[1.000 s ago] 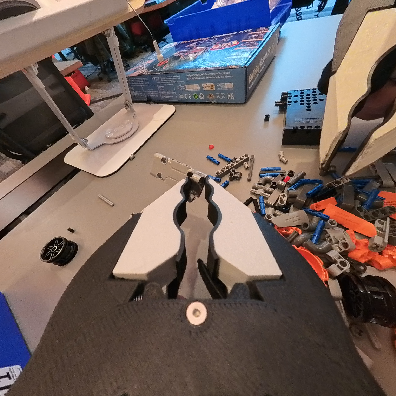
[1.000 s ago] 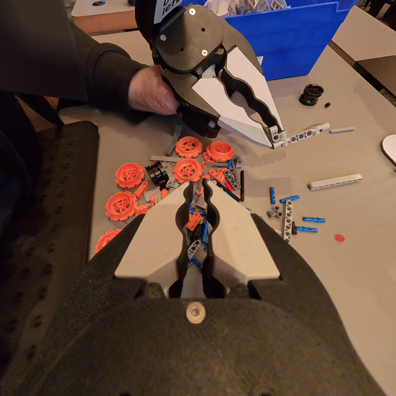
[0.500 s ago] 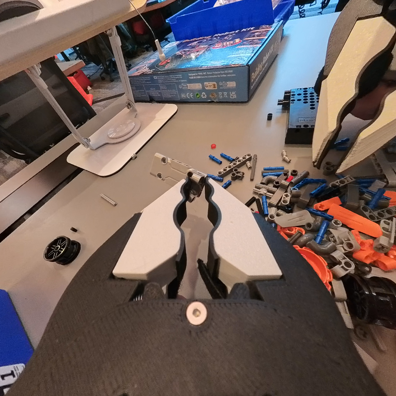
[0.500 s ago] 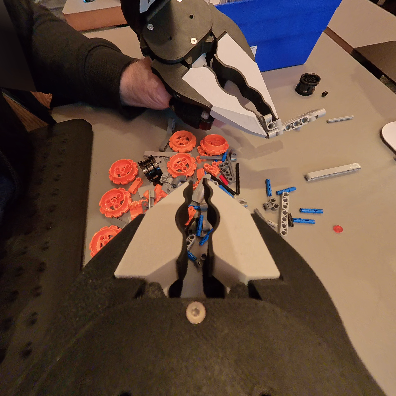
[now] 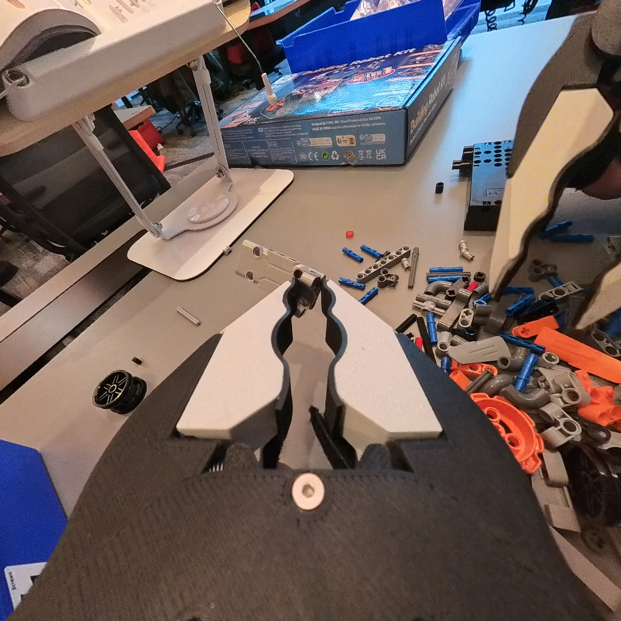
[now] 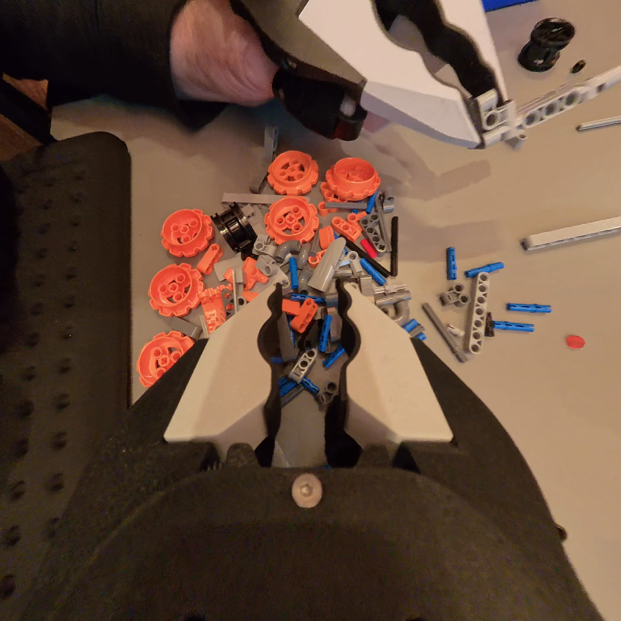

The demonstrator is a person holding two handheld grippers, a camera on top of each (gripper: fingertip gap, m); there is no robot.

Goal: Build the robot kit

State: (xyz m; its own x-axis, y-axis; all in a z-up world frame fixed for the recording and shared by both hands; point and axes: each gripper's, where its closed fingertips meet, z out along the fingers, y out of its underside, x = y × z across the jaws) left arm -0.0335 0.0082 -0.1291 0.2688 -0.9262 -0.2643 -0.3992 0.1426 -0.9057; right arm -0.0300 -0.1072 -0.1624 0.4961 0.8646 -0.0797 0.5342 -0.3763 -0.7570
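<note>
Six orange gear wheels fan out at ten o'clock of the right gripper, whose fingers stand apart over the loose pile of parts. One black wheel sits alone at nine o'clock. The left gripper is clamped on a light grey beam assembly, held above the table. A blue box lies at twelve.

Both wrist cameras look steeply down from close above the parts pile, facing it from opposite sides and sharing it.
</note>
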